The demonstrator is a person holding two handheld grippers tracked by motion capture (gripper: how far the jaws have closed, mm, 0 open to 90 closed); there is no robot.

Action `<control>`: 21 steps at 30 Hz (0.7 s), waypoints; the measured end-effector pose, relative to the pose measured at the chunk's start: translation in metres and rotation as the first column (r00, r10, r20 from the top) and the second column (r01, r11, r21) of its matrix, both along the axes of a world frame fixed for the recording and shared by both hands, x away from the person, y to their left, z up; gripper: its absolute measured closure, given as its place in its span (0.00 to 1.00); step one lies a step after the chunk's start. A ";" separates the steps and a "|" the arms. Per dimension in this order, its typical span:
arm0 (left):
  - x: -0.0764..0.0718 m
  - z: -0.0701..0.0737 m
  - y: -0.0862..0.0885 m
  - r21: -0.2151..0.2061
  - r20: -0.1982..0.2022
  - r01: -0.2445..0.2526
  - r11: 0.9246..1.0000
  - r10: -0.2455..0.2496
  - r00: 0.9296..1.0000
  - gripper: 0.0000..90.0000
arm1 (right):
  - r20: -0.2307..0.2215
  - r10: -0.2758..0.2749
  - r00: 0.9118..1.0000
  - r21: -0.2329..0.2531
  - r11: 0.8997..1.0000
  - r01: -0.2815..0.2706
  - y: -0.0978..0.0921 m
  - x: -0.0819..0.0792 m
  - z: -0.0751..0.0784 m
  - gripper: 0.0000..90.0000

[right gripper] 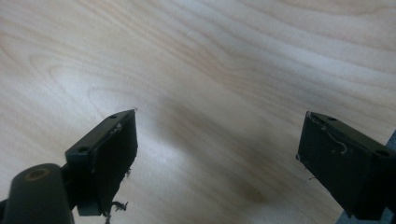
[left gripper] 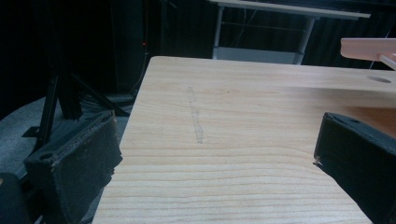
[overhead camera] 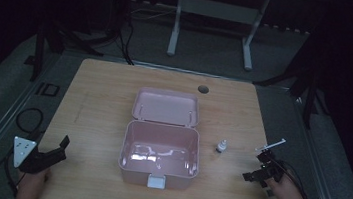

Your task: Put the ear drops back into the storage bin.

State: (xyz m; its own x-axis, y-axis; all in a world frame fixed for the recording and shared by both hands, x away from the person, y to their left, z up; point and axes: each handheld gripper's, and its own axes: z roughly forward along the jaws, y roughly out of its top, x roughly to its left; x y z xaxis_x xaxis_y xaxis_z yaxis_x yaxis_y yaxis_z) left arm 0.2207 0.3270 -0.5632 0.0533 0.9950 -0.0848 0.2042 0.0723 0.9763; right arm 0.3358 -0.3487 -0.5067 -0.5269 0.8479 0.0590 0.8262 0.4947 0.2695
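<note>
Two sets of tongs are being held low at the near corners of the worktop (overhead camera: 100,91) in the high view: the left tongs (overhead camera: 58,147) are being kept well apart from the open pink box (overhead camera: 160,150), and the right tongs (overhead camera: 263,166) are being kept near the small white bottle (overhead camera: 221,146), which is standing upright just beside the box's right wall, between box and right tongs. A thin white stick (overhead camera: 271,145) is being seen just beyond the right tongs; whether it is touching them cannot be told. In the left gripper view, the left tongs (left gripper: 215,154) are being held spread over bare wood, nothing between the jaws, with the box's raised lid (left gripper: 369,48) being glimpsed at the far right. In the right gripper view, the right tongs (right gripper: 217,158) are likewise being held spread above empty wood grain, nothing pinched. Judging from this, the bottle is being treated as the thing to be packed into the box. Being small and narrow-based, it is likely to be tipped or rolled if it is approached too fast or nipped off-centre, and it could be knocked against the box wall by a jaw.
</note>
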 end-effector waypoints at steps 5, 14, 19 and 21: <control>0.000 0.000 0.000 -0.001 -0.001 -0.001 1.000 0.001 1.000 0.01 | -0.061 0.057 0.996 -0.041 0.997 -0.060 0.004 0.001 0.000 0.13; 0.000 0.000 0.000 -0.003 -0.001 0.000 1.000 0.000 1.000 0.01 | -0.188 0.134 0.973 -0.116 0.981 -0.157 0.010 0.000 0.005 0.13; 0.000 0.000 0.000 -0.001 0.000 0.000 1.000 0.000 1.000 0.01 | -0.264 0.169 0.949 -0.164 0.962 -0.217 0.013 -0.003 0.001 0.13; 0.000 0.000 0.000 -0.001 -0.001 -0.001 1.000 0.001 1.000 0.01 | -0.282 0.175 0.943 -0.164 0.960 -0.227 0.014 -0.003 0.000 0.13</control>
